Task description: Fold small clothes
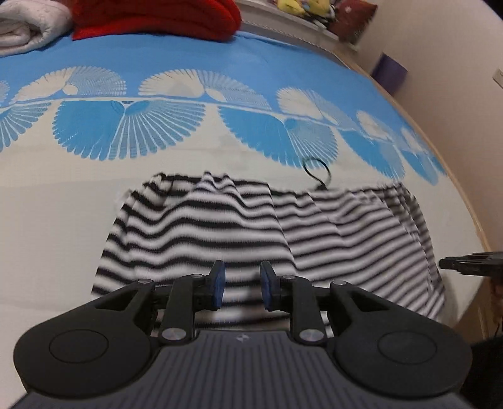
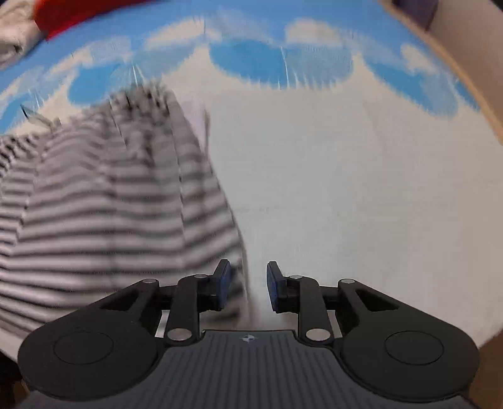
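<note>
Lying on the bedsheet (image 1: 47, 220), striped garment (image 1: 251, 226) between parted left tongs (image 1: 242, 284).

1. A blue and white bedsheet (image 1: 63, 204) with fan-shaped prints covers the bed.
2. A red fabric bundle (image 1: 157, 19) lies at the far end, touching a white folded blanket (image 1: 28, 25) on its left.
3. Yellow soft toys (image 1: 301, 8) sit on a ledge behind the bed.
4. A purple box (image 1: 389, 70) stands near the wall.
</note>
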Available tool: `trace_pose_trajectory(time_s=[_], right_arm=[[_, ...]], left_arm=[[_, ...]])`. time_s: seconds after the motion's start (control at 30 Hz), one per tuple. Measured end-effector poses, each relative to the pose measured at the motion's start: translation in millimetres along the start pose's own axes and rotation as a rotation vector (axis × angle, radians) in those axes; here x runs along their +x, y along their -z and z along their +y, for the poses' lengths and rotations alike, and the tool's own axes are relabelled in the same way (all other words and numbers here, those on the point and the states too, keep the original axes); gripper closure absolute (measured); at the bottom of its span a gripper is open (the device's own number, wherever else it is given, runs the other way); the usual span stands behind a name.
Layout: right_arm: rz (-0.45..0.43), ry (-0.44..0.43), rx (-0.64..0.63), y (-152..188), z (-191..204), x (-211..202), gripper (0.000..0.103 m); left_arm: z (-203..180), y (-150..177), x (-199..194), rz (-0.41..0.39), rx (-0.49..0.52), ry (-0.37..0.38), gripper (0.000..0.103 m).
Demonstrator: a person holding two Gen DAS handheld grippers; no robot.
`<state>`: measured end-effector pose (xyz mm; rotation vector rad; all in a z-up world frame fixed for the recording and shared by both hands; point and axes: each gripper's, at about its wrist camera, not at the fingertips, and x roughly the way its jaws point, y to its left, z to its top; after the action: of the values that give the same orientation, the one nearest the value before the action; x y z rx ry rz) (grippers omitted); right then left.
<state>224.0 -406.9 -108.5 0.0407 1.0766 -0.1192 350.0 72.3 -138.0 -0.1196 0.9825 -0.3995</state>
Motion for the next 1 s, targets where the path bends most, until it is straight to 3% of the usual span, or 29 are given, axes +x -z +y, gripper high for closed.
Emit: trace_pose_trajectory(time_s=[0.13,0.3,0.47,0.53,0.57,0.7,0.8,0.9,1.0], right_arm=[[-0.123,-0.030,0.021,-15.9,9.3,1.9,0.073],[-0.177,-0.046,0.064,-39.2,28.2,20.6,0.066],[-0.198,-0.074,0.096,-58.4,37.1,43.2,0.066],[-0.176,-0.062,0.089,-62.9,40.1,51.8,0.094],[-0.189,-0.055,0.097,-66.5,40.3,53.7,0.102],[-0.271,0.062,0.225,-75.5,23.6,49.6,0.103],[-0.220,0.010,0.321,-78.8,12.4,59.9,0.102],[-0.174,-0.002,0.264,-80.0,22.1,63.0,0.095],[-0.246,0.010,0.194,-76.2,31.2,42.5,0.064]], left_arm=[[7.3,-10.1,37.0,0.074,-0.041,-0.053,0.078],[12.5,-21.8,62.6,0.092,-0.069,-0.068,0.078],[15.0,-30.4,72.8,0.088,-0.079,-0.068,0.078],[15.9,-32.0,74.8,0.087,-0.089,-0.066,0.078],[16.7,-32.9,76.3,0.088,-0.093,-0.064,0.078],[18.1,-34.3,75.8,0.087,-0.100,-0.051,0.078],[17.5,-33.5,70.0,0.085,-0.092,-0.052,0.078],[19.2,-32.6,57.6,0.092,-0.094,-0.025,0.076],[25.9,-34.3,37.0,0.029,-0.113,-0.018,0.076]])
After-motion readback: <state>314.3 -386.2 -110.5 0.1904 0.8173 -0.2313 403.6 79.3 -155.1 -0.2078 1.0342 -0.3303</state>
